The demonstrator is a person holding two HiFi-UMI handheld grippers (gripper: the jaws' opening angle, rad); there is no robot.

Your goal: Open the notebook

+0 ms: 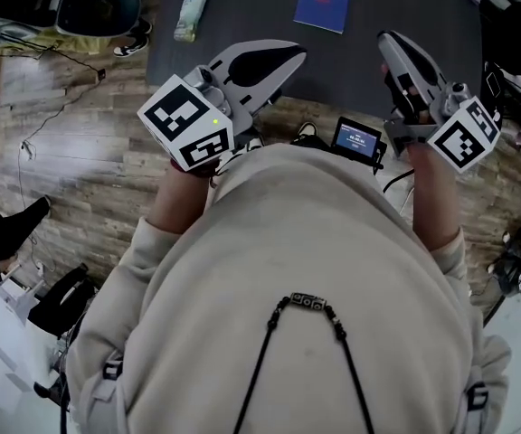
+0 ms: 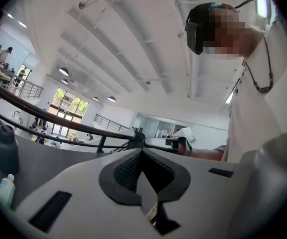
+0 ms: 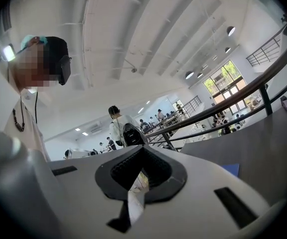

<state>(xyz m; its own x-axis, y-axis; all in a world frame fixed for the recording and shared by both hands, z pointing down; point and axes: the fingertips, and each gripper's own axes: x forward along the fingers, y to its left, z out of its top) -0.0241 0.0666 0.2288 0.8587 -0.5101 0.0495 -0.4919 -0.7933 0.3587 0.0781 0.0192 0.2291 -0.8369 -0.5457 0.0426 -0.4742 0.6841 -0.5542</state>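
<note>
The left tool and right tool are being held empty, jaws together, well short of the notebook, presumably pending approach. The notebook is lying closed on the counter beyond both. In the right gripper view it is being largely masked by the tool body.

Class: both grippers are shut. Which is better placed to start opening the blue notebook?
Probably the right gripper: the closed notebook shows in its own view, just right of its jaws. The left gripper has the bottle in view, not the notebook.
</note>
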